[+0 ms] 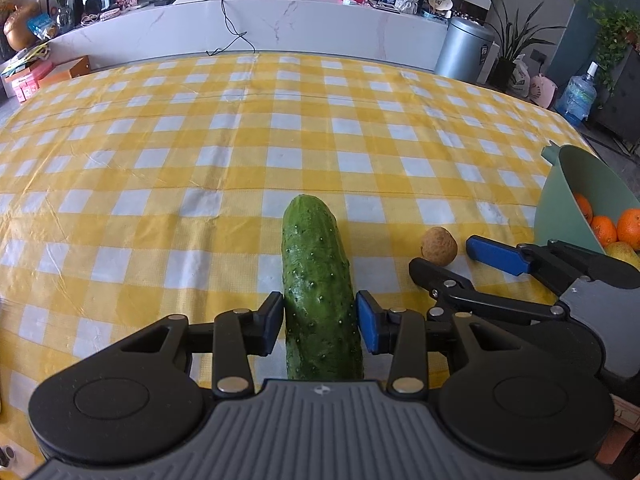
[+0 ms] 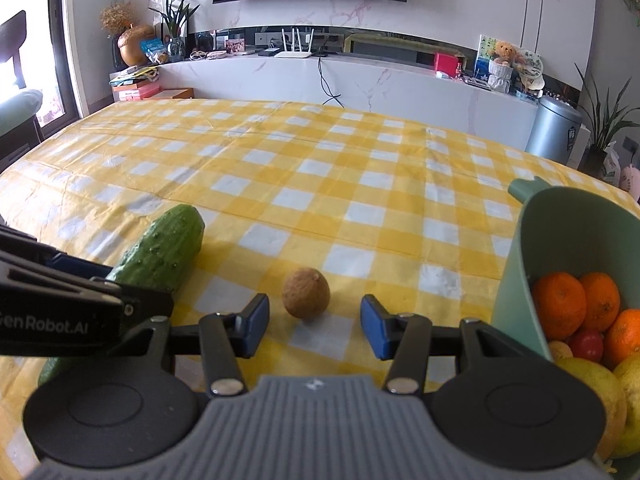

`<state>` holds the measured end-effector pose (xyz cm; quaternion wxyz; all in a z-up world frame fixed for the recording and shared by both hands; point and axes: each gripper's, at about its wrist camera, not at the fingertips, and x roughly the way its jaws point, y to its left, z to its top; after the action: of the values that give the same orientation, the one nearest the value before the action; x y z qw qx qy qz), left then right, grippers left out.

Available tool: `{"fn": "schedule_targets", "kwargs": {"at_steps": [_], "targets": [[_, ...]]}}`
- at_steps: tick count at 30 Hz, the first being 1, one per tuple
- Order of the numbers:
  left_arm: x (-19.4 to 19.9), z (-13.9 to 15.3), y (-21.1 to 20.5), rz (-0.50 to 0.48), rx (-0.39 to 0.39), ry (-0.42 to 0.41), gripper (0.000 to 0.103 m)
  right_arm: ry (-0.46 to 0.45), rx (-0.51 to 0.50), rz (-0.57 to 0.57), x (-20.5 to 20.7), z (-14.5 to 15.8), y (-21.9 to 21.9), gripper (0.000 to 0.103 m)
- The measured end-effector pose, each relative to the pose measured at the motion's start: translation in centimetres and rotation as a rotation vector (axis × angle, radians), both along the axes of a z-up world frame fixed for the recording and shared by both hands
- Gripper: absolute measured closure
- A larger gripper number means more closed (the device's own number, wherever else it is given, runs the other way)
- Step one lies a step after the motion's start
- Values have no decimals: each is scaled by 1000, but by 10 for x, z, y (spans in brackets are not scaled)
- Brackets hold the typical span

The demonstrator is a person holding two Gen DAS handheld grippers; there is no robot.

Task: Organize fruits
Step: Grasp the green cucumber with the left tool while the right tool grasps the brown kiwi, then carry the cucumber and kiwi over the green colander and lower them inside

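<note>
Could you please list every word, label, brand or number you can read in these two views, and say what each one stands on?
"enRobot.AI", first letter cut off by the frame edge: white lettering on the black side of the left hand-held gripper, seen in the right wrist view.
Small emblem, no letters: on the grey body of each hand-held gripper.
Label on the grey bin: too small to read.
Packets and boxes on the marble shelf: too blurred to read.
</note>
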<state>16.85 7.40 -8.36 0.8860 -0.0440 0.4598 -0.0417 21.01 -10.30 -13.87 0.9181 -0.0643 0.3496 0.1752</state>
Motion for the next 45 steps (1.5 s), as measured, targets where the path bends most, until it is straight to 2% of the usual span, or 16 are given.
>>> {"fn": "schedule_targets", "kwargs": {"at_steps": [5, 8, 12, 28, 39, 45], "targets": [[2, -3, 2, 11, -19, 9, 57, -6, 9, 5, 4, -1, 1, 58], [4, -6, 0, 15, -15, 18, 56, -9, 13, 8, 5, -1, 2, 67], [2, -7, -8, -2, 37, -3, 55, -15, 21, 14, 5, -1, 1, 80], [-3, -9, -15, -5, 78, -50, 60, -42, 8, 22, -1, -3, -2, 80], [-10, -3, -16, 0, 88, -71, 60, -100, -1, 30, -14, 7, -4, 80], [-14, 7, -10, 18, 58, -87, 60, -131, -11, 37, -24, 15, -6, 80]]}}
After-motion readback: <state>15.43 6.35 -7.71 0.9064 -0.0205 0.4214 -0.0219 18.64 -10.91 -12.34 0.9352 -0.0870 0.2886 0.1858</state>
